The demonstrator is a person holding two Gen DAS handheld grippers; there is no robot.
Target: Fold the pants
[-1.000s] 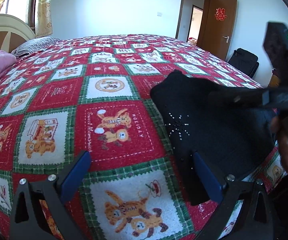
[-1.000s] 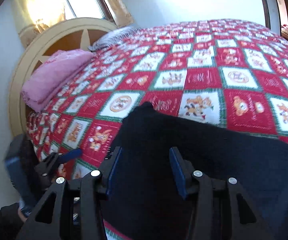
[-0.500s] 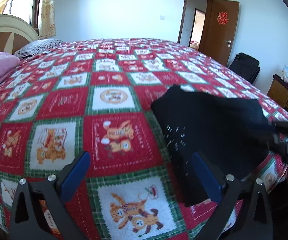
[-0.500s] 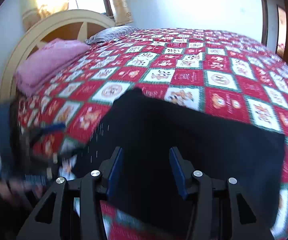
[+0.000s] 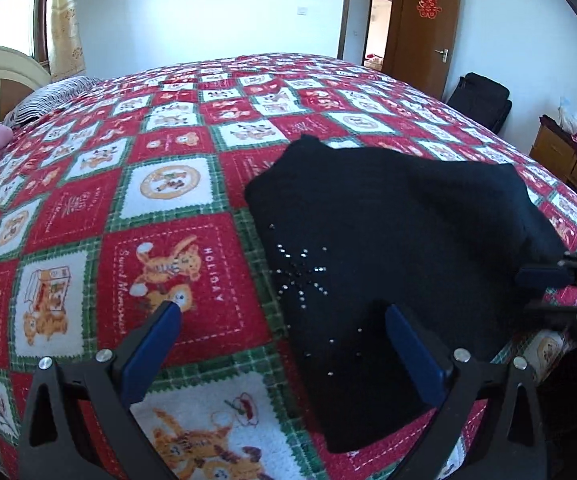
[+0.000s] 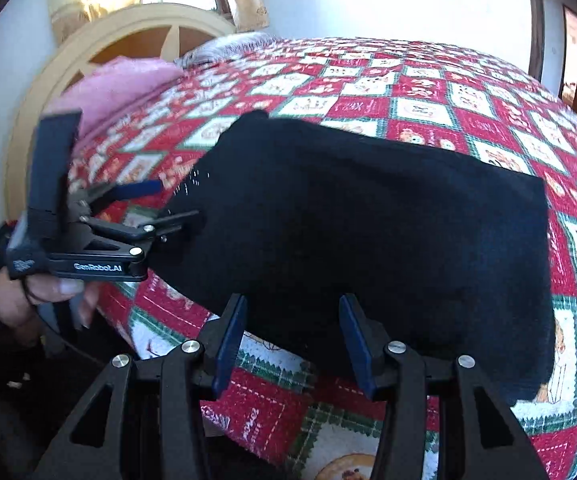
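Lying near the bed's (image 5: 176, 184) front edge, the pants (image 5: 388, 232) form a black folded slab, long axis running left to right. The left tool (image 5: 280, 332) hangs wide open over the studded left end, gripping nothing. The right tool (image 6: 290, 330), half open and empty, hovers above the near edge, closer to the middle.

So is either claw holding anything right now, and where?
Nothing held: left claw and right claw both stand open over the folded black fabric pants.
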